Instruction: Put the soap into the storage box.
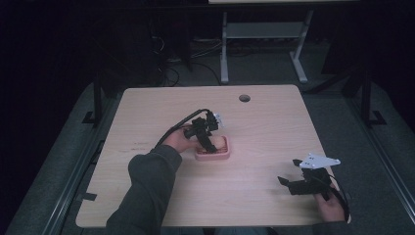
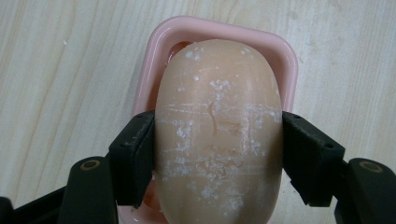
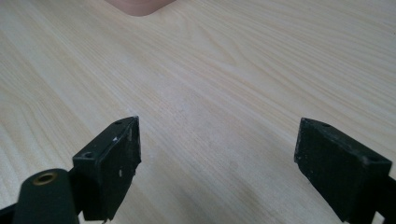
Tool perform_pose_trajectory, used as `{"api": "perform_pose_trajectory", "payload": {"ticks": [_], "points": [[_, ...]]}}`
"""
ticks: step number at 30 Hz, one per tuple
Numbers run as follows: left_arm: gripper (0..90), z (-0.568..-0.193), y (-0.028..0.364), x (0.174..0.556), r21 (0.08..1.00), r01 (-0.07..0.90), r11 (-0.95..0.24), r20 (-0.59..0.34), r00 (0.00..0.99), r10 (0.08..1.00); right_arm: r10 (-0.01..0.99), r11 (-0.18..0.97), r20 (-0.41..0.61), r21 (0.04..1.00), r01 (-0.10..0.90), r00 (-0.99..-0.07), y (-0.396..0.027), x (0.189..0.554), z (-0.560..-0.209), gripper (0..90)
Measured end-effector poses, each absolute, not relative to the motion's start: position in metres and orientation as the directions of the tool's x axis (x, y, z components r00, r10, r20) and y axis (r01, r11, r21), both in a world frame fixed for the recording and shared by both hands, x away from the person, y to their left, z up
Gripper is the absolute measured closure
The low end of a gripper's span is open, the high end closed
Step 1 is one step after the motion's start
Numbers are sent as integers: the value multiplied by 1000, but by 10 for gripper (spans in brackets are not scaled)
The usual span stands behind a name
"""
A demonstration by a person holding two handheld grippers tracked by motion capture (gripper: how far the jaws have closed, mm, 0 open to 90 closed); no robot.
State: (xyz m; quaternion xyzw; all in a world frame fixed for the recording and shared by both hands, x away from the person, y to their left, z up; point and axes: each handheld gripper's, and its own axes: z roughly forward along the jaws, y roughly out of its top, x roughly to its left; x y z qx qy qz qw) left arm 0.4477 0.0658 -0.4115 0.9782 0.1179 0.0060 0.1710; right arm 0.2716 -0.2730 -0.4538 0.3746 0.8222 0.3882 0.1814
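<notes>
A pale wooden surface (image 1: 264, 137) is set in a dark room. At its middle, an oval peach soap bar (image 2: 217, 135) is clamped by the left hand-held gripper (image 2: 217, 156) over a pink rounded-square plastic dish (image 2: 224, 32). The right hand-held gripper (image 3: 217, 163) is held open, near right.

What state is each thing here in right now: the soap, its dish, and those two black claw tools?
Soap: clamped between the jaws, over the dish.
Pink dish: upright on the table, under the soap.
Left gripper: shut on the soap.
Right gripper: open, holding nothing, above bare table.
</notes>
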Motion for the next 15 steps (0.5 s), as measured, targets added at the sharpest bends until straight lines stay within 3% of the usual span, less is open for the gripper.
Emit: {"api": "perform_pose_trajectory", "payload": {"ticks": [15], "points": [[322, -416, 66, 449, 319, 232, -919, -32, 972, 234, 756, 419, -2, 770, 482, -654, -273, 271, -454, 141]]}}
